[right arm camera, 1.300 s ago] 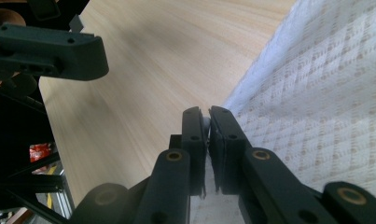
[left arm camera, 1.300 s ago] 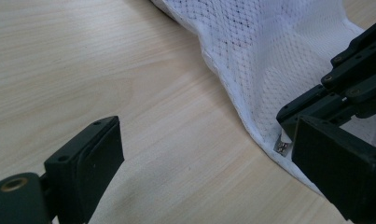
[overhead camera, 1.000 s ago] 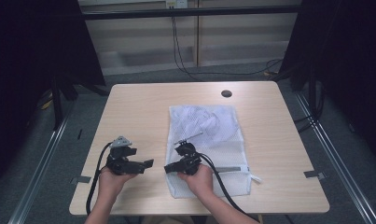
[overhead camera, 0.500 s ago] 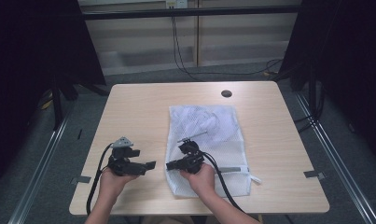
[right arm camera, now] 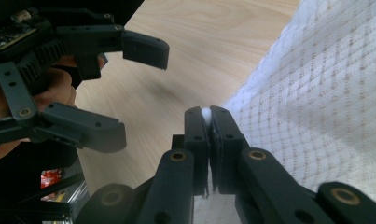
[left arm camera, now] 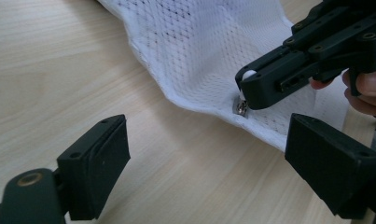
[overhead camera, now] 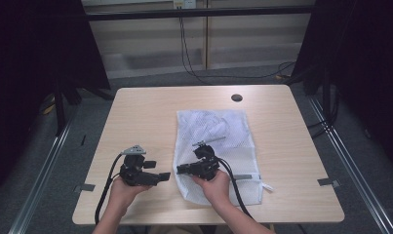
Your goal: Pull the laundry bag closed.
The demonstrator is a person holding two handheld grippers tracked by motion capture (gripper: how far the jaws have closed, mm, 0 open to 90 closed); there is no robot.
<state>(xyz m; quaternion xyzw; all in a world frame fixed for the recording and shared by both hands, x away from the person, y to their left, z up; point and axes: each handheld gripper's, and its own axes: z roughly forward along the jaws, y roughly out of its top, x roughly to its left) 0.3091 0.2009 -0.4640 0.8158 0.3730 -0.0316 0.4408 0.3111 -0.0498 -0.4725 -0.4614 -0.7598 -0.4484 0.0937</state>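
A white mesh laundry bag (overhead camera: 218, 139) lies flat on the wooden table (overhead camera: 145, 117). My right gripper (overhead camera: 180, 170) is at the bag's near left edge, shut on the white pull tab (left arm camera: 247, 73) of its zipper. The metal slider (left arm camera: 242, 108) hangs just under the jaws, and the bag's hem (left arm camera: 195, 105) is lifted a little there. My left gripper (overhead camera: 164, 176) is just left of that spot, open, pointing at the hem. Its jaws have just been closing a little, with bare table between them. In the right gripper view the tab (right arm camera: 206, 112) shows between the pressed pads.
A dark round grommet (overhead camera: 236, 97) sits in the table near its far edge. Cables trail from both grippers toward the near edge. Bare wood lies left of the bag (left arm camera: 50, 70). Metal rails and dark curtains flank the table.
The right gripper has shifted slightly with the bag's edge in its grip. The left gripper has stayed in place.
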